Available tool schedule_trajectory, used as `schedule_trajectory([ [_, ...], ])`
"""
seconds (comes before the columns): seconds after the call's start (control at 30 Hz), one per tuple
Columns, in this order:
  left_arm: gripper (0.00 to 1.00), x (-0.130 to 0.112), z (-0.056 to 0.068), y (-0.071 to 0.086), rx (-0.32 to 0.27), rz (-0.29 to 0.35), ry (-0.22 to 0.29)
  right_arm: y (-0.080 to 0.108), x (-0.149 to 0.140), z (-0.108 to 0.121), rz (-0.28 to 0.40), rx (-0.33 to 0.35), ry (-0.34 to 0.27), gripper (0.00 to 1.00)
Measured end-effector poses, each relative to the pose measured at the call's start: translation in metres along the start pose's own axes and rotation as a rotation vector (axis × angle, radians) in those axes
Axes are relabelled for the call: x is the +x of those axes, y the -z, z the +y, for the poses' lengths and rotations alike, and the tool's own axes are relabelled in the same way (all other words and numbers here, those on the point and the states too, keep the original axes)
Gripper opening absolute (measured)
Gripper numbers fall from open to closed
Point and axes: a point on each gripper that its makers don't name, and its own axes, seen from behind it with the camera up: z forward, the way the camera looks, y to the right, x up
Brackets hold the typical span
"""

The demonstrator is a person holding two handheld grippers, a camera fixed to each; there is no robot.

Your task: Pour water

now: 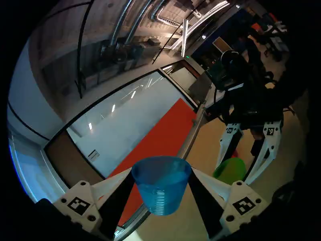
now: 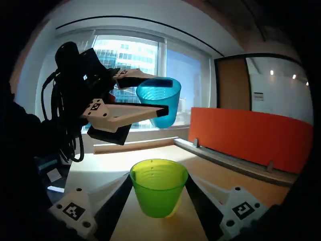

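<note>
One translucent blue cup (image 1: 161, 190) clamped in left gripper (image 1: 161, 175), translucent green cup (image 2: 159, 193) clamped in right gripper (image 2: 158, 178)

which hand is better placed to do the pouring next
Left, probably: the left gripper holds the blue cup raised higher than the green cup, which the right gripper holds low over the table, mouth up.

Right gripper view strongly backlit by the window (image 2: 128, 56), so the left gripper (image 2: 162, 96) and its cables (image 2: 64, 104) go mostly silhouette; left gripper view dimmer, lit by ceiling light strips (image 1: 185, 38) with glare spots on the glass wall (image 1: 120, 120); both sharp, heavy fisheye bending of straight lines at edges.
</note>
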Motion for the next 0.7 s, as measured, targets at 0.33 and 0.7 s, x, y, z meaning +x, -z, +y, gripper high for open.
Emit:
schedule_trajectory([
  [0.33,0.88,0.006,0.0,-0.004,0.015,0.001,-0.109,0.001,-0.002,-0.003,0.0,0.009,-0.001,0.92],
  [0.7,0.88,0.012,-0.003,-0.012,0.031,0.007,-0.19,0.002,-0.001,-0.006,0.001,0.016,-0.001,0.92],
])
